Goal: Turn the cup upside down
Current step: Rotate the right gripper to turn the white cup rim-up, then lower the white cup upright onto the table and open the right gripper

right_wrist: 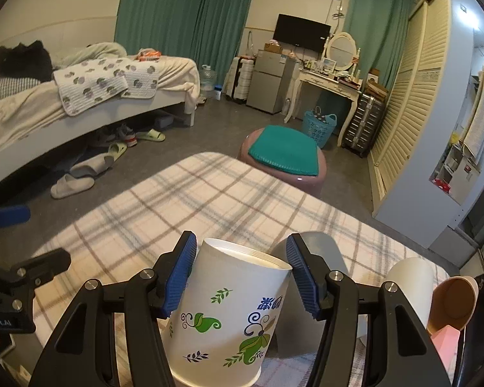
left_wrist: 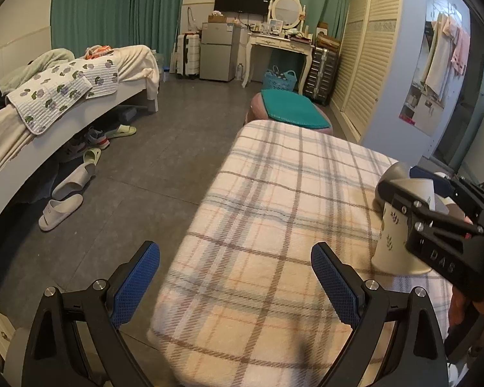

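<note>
Upside-down paper cup (right_wrist: 229,309) stands on the plaid cloth (right_wrist: 184,213) between the right gripper's (right_wrist: 242,274) blue pads, contact unclear; left gripper (left_wrist: 235,287) gapes, holding nothing.

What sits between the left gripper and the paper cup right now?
Only bare plaid blanket. In the left wrist view the left gripper, jaws open, faces an empty stretch of cloth; the paper cup stands upside down at far right inside the right gripper.
</note>
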